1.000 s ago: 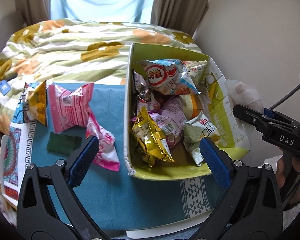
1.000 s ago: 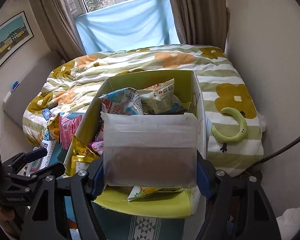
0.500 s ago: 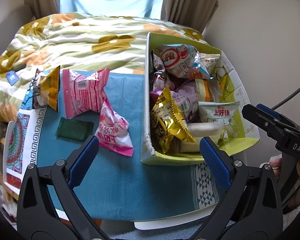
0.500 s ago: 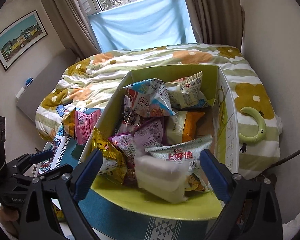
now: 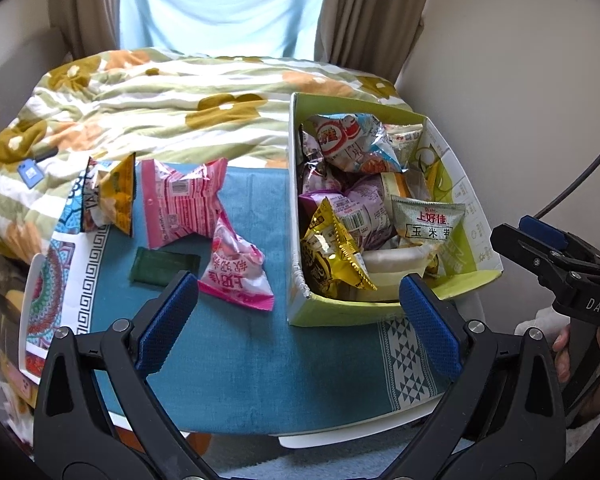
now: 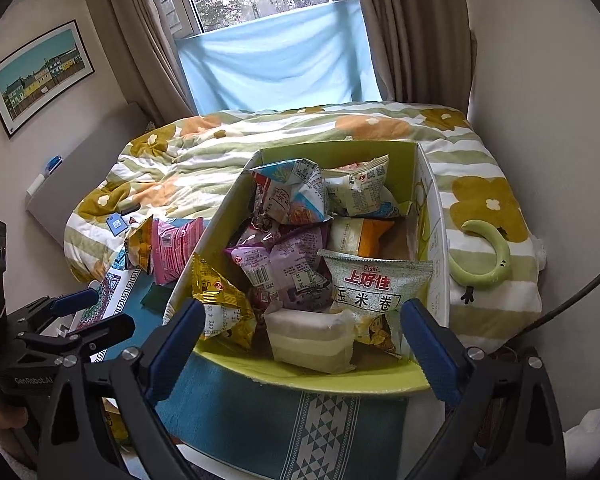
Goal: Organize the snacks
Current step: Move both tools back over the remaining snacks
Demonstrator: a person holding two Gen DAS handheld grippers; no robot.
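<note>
A green cardboard box (image 5: 340, 314) (image 6: 320, 378) stands on the teal cloth, filled with several snack packets. A pale wrapped cake (image 6: 310, 338) (image 5: 392, 262) lies at its near end. My right gripper (image 6: 302, 308) hovers open just before that end, with nothing between its fingers. My left gripper (image 5: 299, 282) is open and empty over the cloth by the box's near left corner. Left of the box lie a small pink packet (image 5: 236, 270), a bigger pink packet (image 5: 180, 204), a dark green bar (image 5: 164, 266) and a yellow packet (image 5: 116, 194).
Behind the table is a bed with a flowered quilt (image 5: 160, 112), carrying a green crescent toy (image 6: 488, 258). A wall (image 5: 520, 80) runs close along the right of the box. The table's white front edge (image 5: 340, 434) is near me. A cable (image 6: 580, 292) hangs at right.
My right gripper opened and let the pale wrapped cake drop into the box's near end. Both grippers drew back a little from the box; the left stayed open.
</note>
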